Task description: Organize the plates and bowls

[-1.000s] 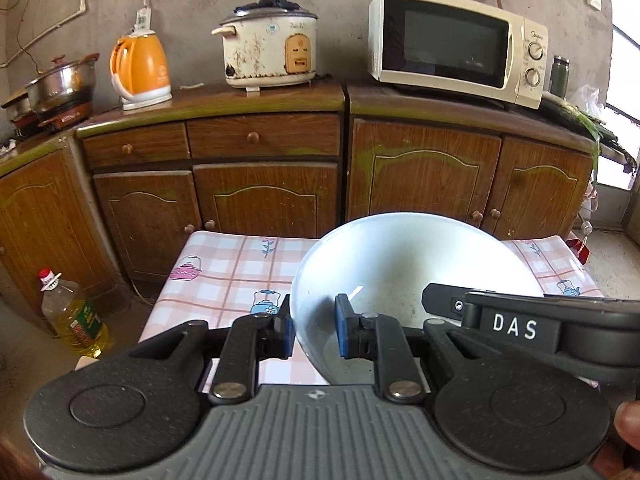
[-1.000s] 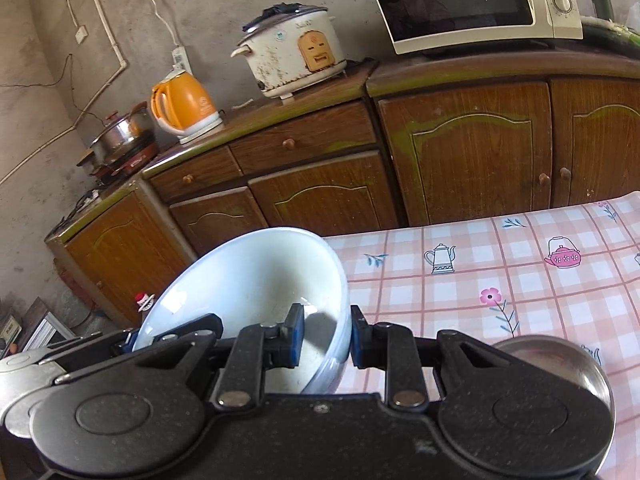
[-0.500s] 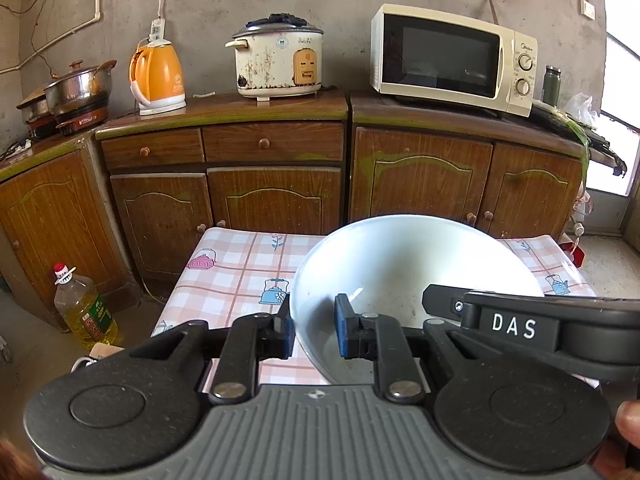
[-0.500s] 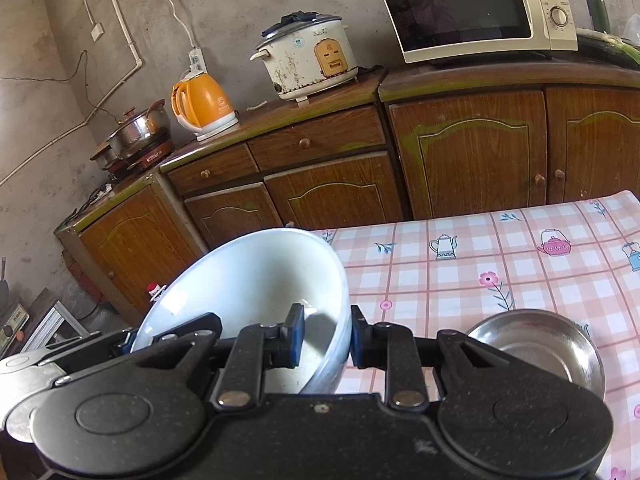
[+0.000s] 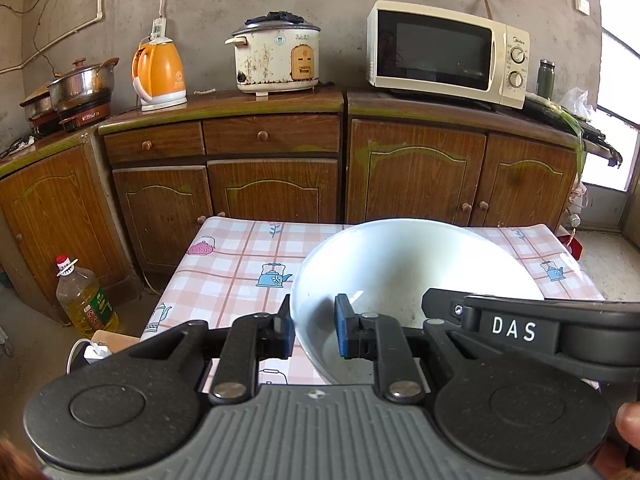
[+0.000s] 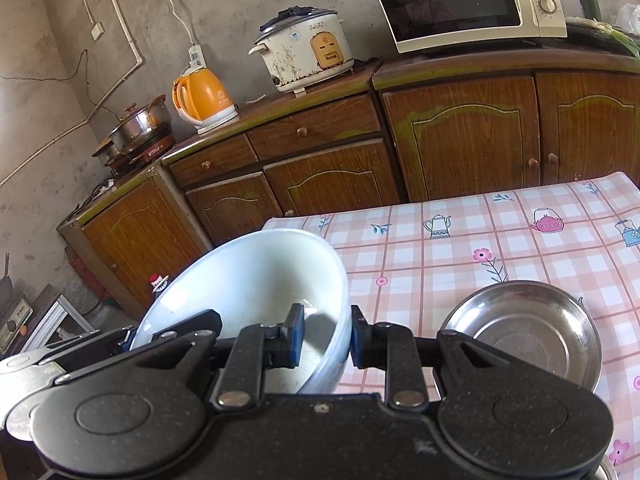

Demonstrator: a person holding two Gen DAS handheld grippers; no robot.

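Left wrist view: the left gripper [image 5: 313, 330] clamps its blue pads on the near rim of a smooth, round white bowl [image 5: 404, 268], held tilted above the pink checked worktop [image 5: 240, 264].

Right wrist view: the right gripper [image 6: 325, 336] pinches the opposite rim of the glossy bowl [image 6: 256, 276]. A shallow steel dish [image 6: 524, 328] sits just beside it on the cloth.
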